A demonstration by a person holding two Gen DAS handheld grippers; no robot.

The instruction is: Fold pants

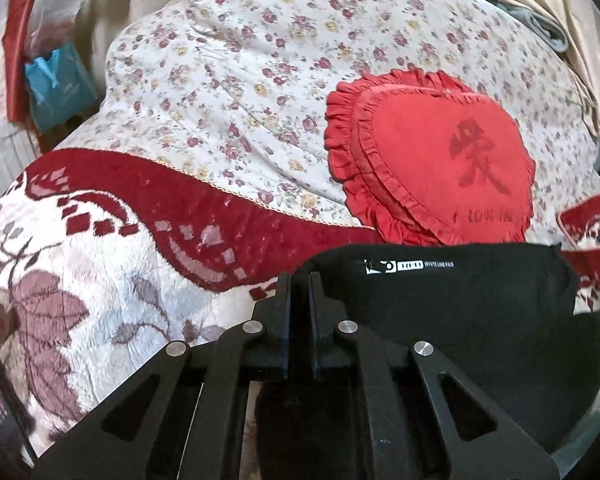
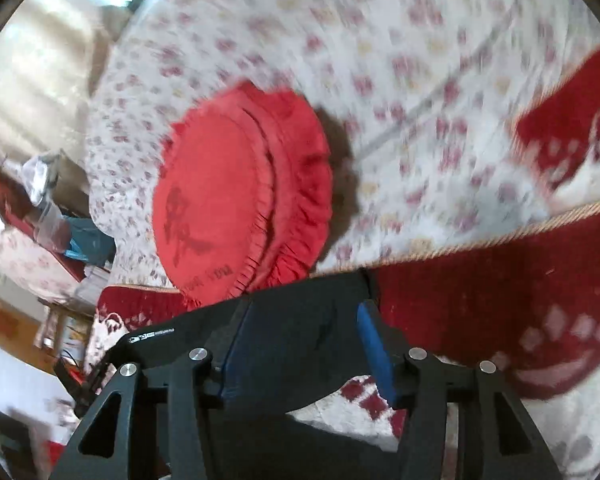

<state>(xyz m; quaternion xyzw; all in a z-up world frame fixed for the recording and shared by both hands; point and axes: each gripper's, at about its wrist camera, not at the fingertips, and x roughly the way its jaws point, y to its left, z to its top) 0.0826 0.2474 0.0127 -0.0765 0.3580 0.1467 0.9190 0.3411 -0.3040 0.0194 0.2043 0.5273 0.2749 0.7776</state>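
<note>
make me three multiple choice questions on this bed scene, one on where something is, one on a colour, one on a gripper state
1. Where does the heart cushion lie?
A. on the flowered sheet, beyond the pants
B. on the floor
C. on top of the pants

2. What colour are the pants?
A. white
B. black
C. blue

3. How does the left hand-held gripper stand?
A. wide open, nothing near it
B. out of view
C. shut on the edge of the pants

Answers:
1 A: the cushion rests on the flowered sheet, past the far edge of the pants.
2 B: the cloth is black with a small white label.
3 C: its fingers are together at the left end of the black cloth, while the right hand-held gripper stands open with cloth between its pads.
</note>
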